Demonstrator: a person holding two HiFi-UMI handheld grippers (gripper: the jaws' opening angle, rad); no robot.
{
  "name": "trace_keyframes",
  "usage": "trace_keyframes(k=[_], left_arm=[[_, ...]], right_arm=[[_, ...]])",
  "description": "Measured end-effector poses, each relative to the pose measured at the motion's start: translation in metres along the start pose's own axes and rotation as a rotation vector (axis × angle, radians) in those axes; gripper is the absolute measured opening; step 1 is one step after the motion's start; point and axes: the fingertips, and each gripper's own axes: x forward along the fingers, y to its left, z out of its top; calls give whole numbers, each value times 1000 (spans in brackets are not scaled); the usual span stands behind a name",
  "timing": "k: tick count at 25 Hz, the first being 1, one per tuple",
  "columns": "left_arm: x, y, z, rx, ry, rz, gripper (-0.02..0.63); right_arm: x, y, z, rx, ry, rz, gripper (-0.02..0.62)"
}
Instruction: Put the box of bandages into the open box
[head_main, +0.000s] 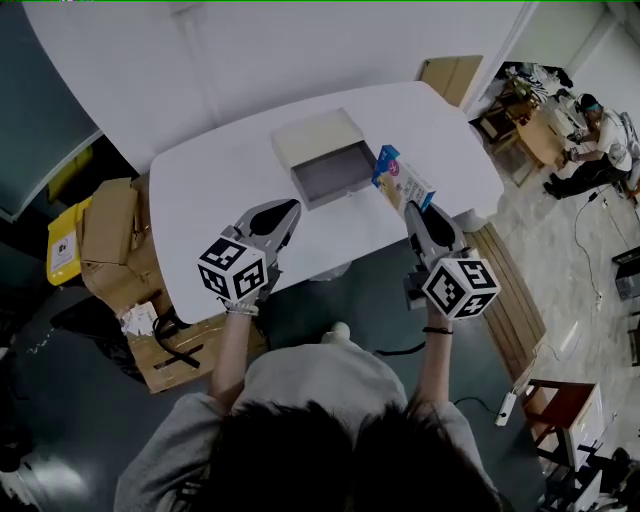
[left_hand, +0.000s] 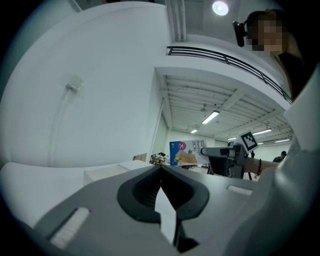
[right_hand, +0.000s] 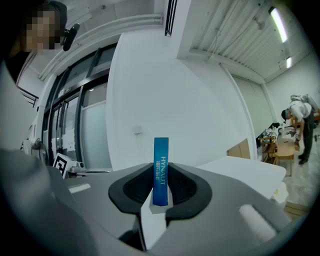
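Note:
The box of bandages (head_main: 401, 178), blue with a pale printed face, is lifted above the right part of the white table (head_main: 210, 190). My right gripper (head_main: 410, 207) is shut on its near end. In the right gripper view only the box's narrow blue edge (right_hand: 160, 170) stands upright between the jaws. The open box (head_main: 325, 160), a white shell with a grey inside, lies on the table just left of the bandage box. My left gripper (head_main: 288, 212) hovers over the table's near edge, shut and holding nothing. The left gripper view shows the bandage box (left_hand: 187, 152) off to the right.
Cardboard boxes (head_main: 110, 225) and a yellow bin (head_main: 65, 245) stand on the floor left of the table. A flat piece of cardboard (head_main: 450, 75) leans behind the table's far right corner. A person (head_main: 595, 145) works at the far right. A wooden slatted bench (head_main: 515, 300) lies to the right.

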Motion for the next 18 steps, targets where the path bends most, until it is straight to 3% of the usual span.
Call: trace_keyframes(k=[8, 18], left_arm=[[32, -1, 6, -4, -17, 69, -5], [46, 0, -6, -23, -7, 152, -5]], right_arm=[[24, -32, 14, 12, 20, 84, 94], [46, -49, -2, -21, 100, 152, 94]])
